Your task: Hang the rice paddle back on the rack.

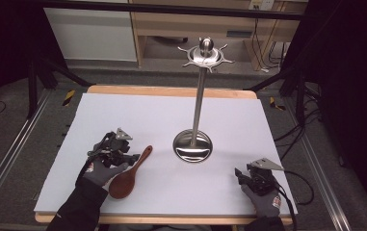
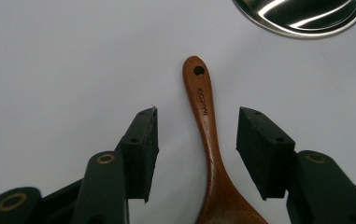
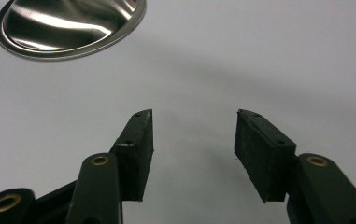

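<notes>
A brown wooden spoon [image 1: 129, 174] lies flat on the white table cover, bowl toward the person, its handle with a hole at the end pointing toward the stand. My left gripper [image 1: 134, 158] hovers over the handle. In the left gripper view the spoon [image 2: 205, 121] runs up between the two black pads [image 2: 143, 149], which stand apart from it on both sides, so my left gripper [image 2: 197, 122] is open. A steel utensil stand [image 1: 198, 103] with a round base [image 1: 192, 146] and a hooked crown rises mid-table. My right gripper [image 1: 239, 173] rests at the front right, open and empty [image 3: 194, 122].
The stand's shiny base [image 2: 302, 16] lies just beyond the spoon's handle end and also at the upper left of the right gripper view [image 3: 68, 25]. The white cover [image 1: 137, 115] spreads over a wooden table. Dark floor, rails and cables surround the table.
</notes>
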A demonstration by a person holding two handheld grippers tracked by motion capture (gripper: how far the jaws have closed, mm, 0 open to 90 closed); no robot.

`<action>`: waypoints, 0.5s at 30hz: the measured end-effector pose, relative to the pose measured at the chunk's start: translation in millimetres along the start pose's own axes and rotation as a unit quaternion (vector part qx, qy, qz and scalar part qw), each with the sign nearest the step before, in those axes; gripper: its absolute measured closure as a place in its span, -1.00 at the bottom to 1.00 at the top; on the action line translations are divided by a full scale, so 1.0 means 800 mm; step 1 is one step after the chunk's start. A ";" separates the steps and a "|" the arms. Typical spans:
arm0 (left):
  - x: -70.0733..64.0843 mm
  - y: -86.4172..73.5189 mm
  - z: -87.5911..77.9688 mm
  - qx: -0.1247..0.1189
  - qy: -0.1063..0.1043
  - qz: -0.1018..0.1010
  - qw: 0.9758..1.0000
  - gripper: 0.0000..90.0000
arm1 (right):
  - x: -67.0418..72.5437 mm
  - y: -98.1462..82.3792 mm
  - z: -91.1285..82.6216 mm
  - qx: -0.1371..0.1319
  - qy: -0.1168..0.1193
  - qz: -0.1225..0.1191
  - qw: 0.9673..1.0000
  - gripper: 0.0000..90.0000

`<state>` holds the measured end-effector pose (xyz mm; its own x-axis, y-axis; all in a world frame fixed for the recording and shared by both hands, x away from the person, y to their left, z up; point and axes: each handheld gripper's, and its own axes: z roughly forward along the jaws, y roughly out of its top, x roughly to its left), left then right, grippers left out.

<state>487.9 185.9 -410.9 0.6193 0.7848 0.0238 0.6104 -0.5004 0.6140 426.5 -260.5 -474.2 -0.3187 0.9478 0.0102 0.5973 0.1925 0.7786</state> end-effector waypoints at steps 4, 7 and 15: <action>-0.001 0.000 0.005 0.009 -0.003 0.006 1.000 0.13 | 0.000 0.000 0.000 0.002 0.002 0.002 1.000 0.07; -0.003 0.000 0.008 0.017 -0.003 0.008 1.000 0.15 | 0.000 0.000 0.000 0.002 0.003 0.002 1.000 0.08; -0.006 0.000 0.021 0.041 -0.007 0.014 0.999 0.18 | 0.000 0.001 0.000 0.005 0.009 0.003 1.000 0.13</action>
<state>493.3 175.8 -424.1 0.6425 0.7657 0.0284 0.6312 -0.5499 0.5469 426.6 -260.3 -473.7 -0.3277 0.9444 0.0267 0.6065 0.1886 0.7724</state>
